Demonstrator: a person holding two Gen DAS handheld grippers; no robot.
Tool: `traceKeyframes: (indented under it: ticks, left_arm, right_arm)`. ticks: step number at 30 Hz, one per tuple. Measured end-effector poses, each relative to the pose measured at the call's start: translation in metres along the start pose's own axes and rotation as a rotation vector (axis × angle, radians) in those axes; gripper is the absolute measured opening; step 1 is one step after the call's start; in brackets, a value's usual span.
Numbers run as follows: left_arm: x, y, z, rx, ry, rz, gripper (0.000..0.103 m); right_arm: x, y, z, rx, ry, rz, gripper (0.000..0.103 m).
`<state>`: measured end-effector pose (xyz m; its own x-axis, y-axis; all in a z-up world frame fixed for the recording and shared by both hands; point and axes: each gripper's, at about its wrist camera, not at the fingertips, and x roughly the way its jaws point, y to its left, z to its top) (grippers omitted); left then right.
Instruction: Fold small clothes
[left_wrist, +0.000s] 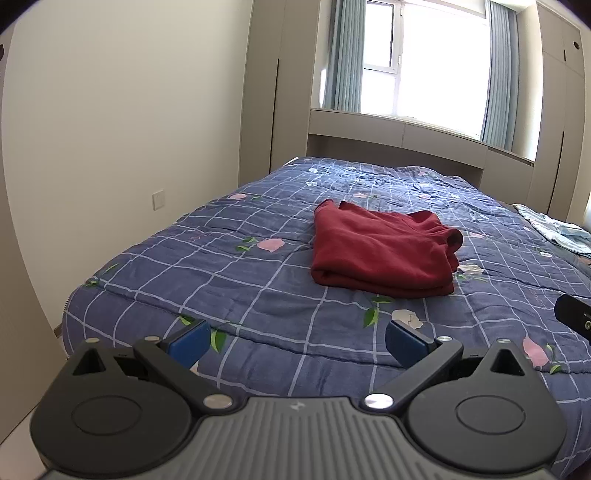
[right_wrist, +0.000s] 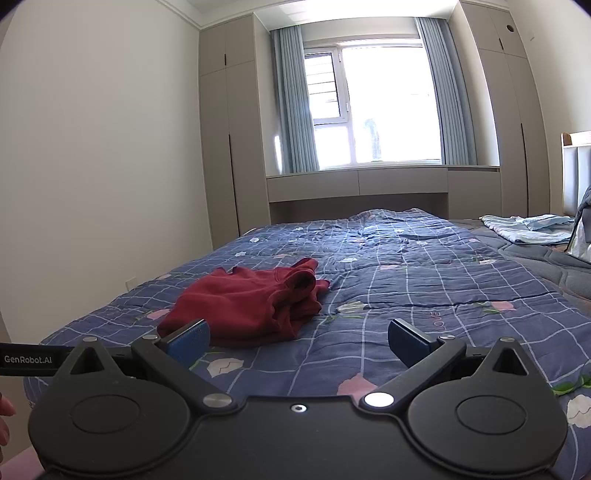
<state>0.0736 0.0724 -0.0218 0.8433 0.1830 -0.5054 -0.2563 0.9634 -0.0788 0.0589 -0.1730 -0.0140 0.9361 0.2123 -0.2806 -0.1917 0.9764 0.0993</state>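
Observation:
A dark red garment (left_wrist: 380, 251) lies folded into a compact stack on the blue checked floral quilt (left_wrist: 229, 258) in the middle of the bed. It also shows in the right wrist view (right_wrist: 251, 310), ahead and to the left. My left gripper (left_wrist: 297, 341) is open and empty, held above the near edge of the bed, short of the garment. My right gripper (right_wrist: 299, 343) is open and empty, just short of the garment's near edge. The tip of the right gripper (left_wrist: 574, 317) shows at the right edge of the left wrist view.
A crumpled light blue cloth (right_wrist: 528, 227) lies at the far right of the bed on a grey mattress pad (right_wrist: 546, 266). A window with blue curtains (right_wrist: 373, 107) and wardrobes stand behind the bed. A white wall (left_wrist: 129, 129) runs along the left side.

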Motion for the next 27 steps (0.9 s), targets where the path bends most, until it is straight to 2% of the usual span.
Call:
traceKeyframes:
  ticks: [27]
  left_arm:
    - [-0.0002,-0.0015,-0.0008,0.0,0.0,0.005,0.103]
  right_arm:
    - [-0.0011,-0.0002,-0.001,-0.001,-0.003,0.0,0.103]
